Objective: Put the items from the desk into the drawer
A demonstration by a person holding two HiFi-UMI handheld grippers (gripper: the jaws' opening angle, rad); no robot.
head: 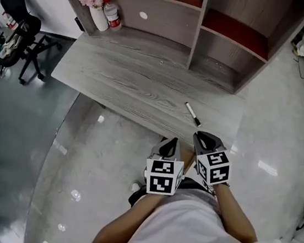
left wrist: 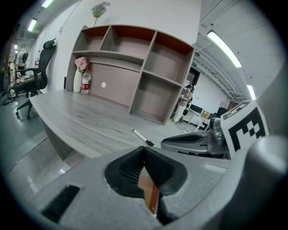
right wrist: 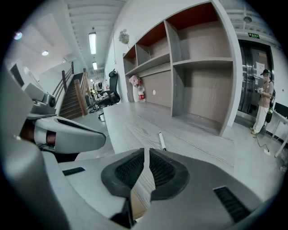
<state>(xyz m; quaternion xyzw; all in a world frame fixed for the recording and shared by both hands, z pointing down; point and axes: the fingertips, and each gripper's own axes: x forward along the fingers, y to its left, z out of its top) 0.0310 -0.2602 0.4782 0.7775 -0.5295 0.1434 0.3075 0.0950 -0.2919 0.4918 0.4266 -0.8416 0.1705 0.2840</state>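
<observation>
While the marker (head: 193, 114) lies on the surface (head: 124, 77) by its near edge, the left claw (head: 170, 143) and right claw (head: 203, 137) hover just short of it, both closed and empty. No drawer is in view, so the marker seemingly awaits stowing.

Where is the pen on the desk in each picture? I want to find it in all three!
Head view: the pen lies right of the middle, near the desk's front edge.
Left gripper view: the pen sits in the middle of the picture, on the desk.
Right gripper view: the pen is in the middle, pointing away.
Shared landmark: the vase of pink flowers at the desk's far end.
</observation>
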